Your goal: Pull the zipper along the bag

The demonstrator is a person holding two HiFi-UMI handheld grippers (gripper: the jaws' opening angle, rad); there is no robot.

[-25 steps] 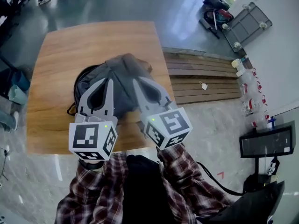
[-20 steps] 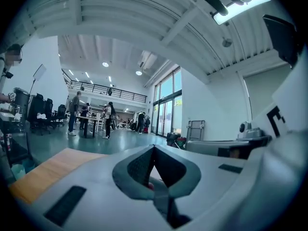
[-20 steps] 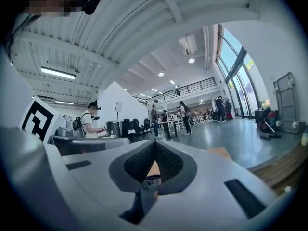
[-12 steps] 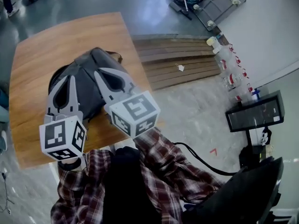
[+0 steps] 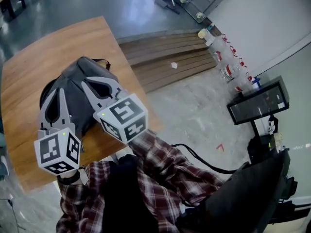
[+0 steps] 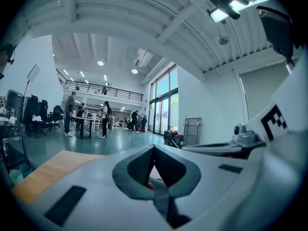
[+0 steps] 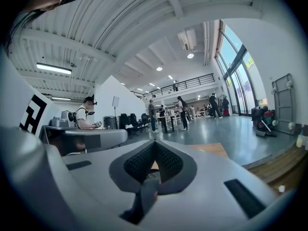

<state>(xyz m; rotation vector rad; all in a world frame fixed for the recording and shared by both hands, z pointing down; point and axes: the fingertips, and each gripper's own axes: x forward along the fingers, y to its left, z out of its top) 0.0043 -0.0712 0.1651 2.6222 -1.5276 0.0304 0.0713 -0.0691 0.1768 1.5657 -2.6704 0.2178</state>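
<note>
Both grippers are found with jaws pressed together and nothing between them: the left gripper (image 6: 154,147) and the right gripper (image 7: 155,142) are pointed out across the hall rather than down, and only a sliver of the wooden table (image 5: 43,52) is caught in either gripper view. From the head view the grey backpack (image 5: 77,74) is seen lying on the table's near half, partly covered by the two tools held above it (contact with the fabric cannot be confirmed). Over the last second the head camera has been swung to the right, so table and backpack have been shifted toward the frame's left, and the slatted wooden platform (image 5: 160,57) beside the table is now shown more centrally; both grippers have been drawn back toward the body. No zipper pull is gripped, and the zipper line itself cannot be made out, so the pull is judged not to be under way at this moment.
</note>
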